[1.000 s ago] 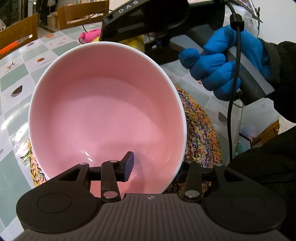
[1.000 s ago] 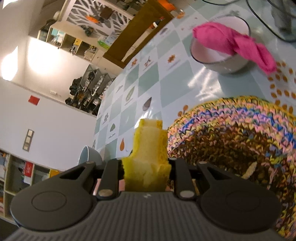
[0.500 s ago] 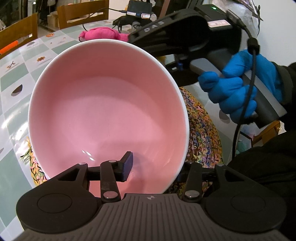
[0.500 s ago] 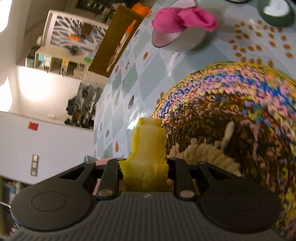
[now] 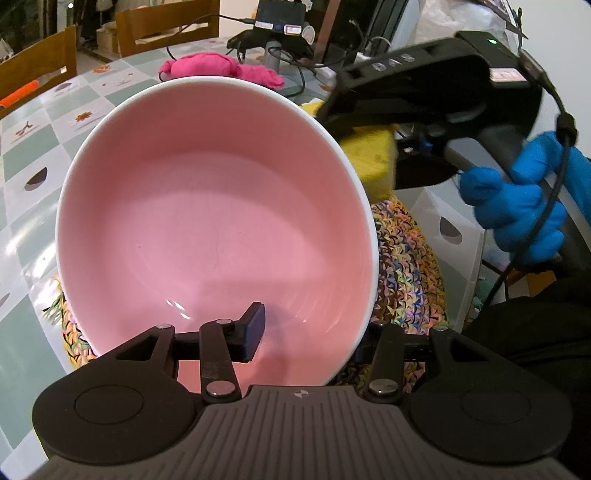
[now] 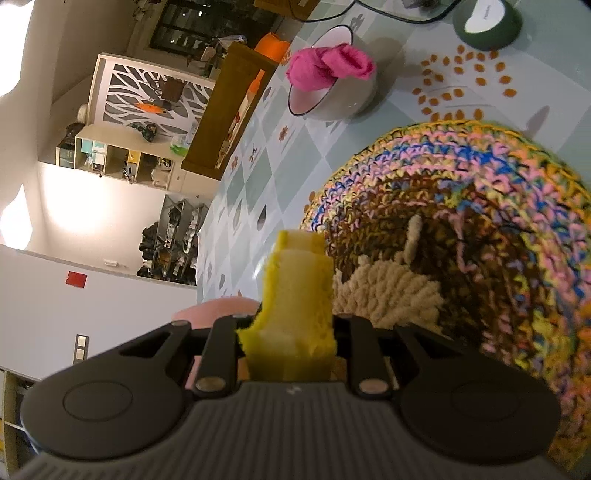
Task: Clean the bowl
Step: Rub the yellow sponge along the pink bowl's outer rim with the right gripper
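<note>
A large pink bowl (image 5: 207,206) with a white rim is tilted up over a crochet mat (image 5: 406,266). My left gripper (image 5: 310,339) is shut on its near rim, with one pad (image 5: 254,330) inside and the other finger hidden behind the wall. A hand in a blue glove (image 5: 517,199) holds my right gripper (image 5: 424,92) just right of the bowl's far rim. It is shut on a yellow sponge (image 5: 371,158). In the right wrist view the sponge (image 6: 295,295) sticks out between the fingers of the right gripper (image 6: 291,332), and a bit of the bowl (image 6: 214,310) shows at the lower left.
The multicoloured mat (image 6: 461,221) lies on a checked tablecloth (image 6: 255,177). A small bowl with a pink cloth (image 6: 332,88) stands farther back, next to a dark green round object (image 6: 487,22). Wooden chairs (image 5: 166,22), cables and electronics line the table's far side.
The right gripper with the sponge has swung from above the bowl's far rim to its right side and rolled. The left gripper and the bowl have stayed put.
</note>
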### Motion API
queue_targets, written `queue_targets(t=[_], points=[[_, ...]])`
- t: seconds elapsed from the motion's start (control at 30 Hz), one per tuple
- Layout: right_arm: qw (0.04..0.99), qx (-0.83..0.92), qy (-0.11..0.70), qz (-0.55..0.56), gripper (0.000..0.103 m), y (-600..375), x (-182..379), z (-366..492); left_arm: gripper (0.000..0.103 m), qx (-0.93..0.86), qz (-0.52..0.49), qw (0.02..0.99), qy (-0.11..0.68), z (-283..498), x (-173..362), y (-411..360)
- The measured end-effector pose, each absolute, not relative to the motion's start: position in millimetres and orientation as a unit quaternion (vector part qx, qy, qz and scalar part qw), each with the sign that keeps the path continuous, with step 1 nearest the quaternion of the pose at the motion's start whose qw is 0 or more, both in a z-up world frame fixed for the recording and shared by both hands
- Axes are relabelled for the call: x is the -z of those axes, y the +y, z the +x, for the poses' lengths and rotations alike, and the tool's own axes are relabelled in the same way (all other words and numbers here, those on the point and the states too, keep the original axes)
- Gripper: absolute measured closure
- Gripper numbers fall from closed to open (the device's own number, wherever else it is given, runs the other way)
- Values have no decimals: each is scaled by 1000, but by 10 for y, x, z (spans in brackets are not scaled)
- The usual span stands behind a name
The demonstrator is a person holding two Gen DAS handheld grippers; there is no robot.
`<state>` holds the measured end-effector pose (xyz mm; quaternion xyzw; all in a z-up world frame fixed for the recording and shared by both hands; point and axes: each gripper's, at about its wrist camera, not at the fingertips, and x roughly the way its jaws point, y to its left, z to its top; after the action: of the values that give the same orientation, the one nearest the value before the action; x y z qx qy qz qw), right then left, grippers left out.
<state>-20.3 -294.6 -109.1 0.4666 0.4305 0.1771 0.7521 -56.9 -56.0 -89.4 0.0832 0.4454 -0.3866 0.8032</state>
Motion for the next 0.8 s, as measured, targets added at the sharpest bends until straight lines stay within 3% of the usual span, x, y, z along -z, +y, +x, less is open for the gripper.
queue_targets(t=[0.8], points=[[775,-182,435,421,80,-2872,1056,-401,60,364,94,819,433,-563,755,-557]])
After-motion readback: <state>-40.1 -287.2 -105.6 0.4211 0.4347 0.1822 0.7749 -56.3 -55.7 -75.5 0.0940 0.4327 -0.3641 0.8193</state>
